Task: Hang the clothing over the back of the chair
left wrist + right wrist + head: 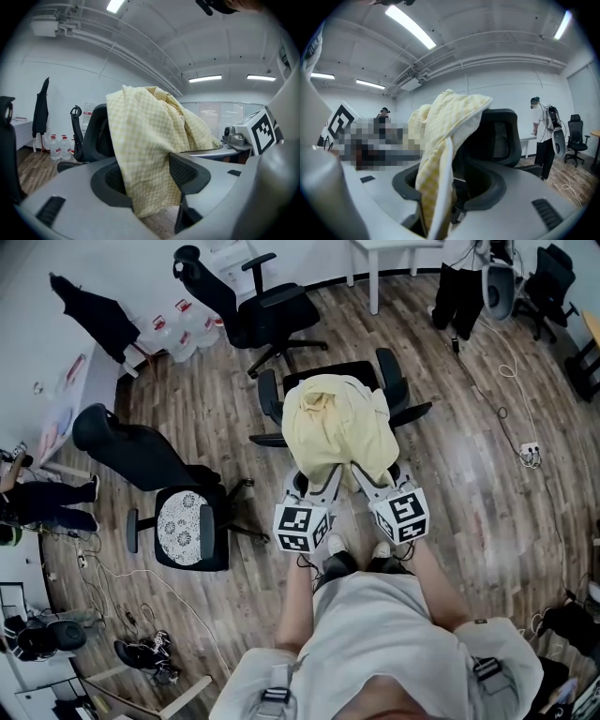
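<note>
Plank flooring (441,427), ringed by white walls (19,315), holds scattered black office chairs (267,315).

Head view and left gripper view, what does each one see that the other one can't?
Only the head view shows the white lacy pad on a second chair's seat, and the person's own pale shirt from above. Only the left gripper view shows the long ceiling lights and the edge of the pale yellow checked cloth hanging between the open jaws of the left tool. Both show that cloth draped over the back of the black office chair, and the wooden floor.
</note>
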